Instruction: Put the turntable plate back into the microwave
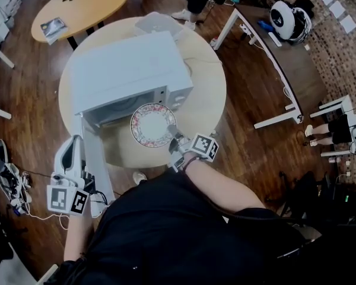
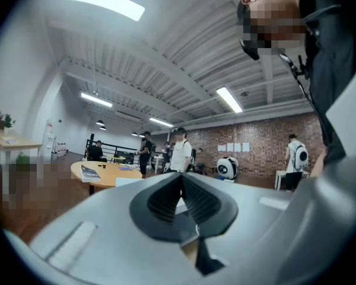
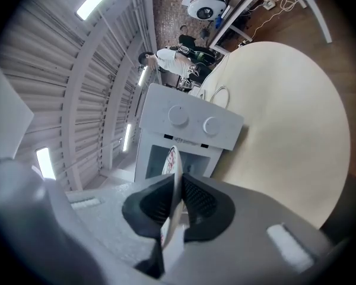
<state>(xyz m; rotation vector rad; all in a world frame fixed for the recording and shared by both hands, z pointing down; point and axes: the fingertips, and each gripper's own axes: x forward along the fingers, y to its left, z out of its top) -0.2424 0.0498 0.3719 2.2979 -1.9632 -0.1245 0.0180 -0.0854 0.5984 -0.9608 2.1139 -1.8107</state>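
round pale wooden bench [image 1: 210, 94] carries a white box microwave [image 1: 130, 70], door open. right hand-held gripper [image 1: 177, 136] pinches the floral-rimmed white turntable plate [image 1: 151, 125] at its 4 o'clock edge, just outside the cavity; insertion remains. left hand-held gripper [image 1: 76, 141], at 7 o'clock, is clenched empty

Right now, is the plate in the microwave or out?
Out. The right hand-held gripper grips the plate by its rim, just outside the open microwave.

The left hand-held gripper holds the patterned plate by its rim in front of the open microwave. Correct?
No: it is the right hand-held gripper that holds the plate by its rim in front of the open microwave; the right gripper view shows it.
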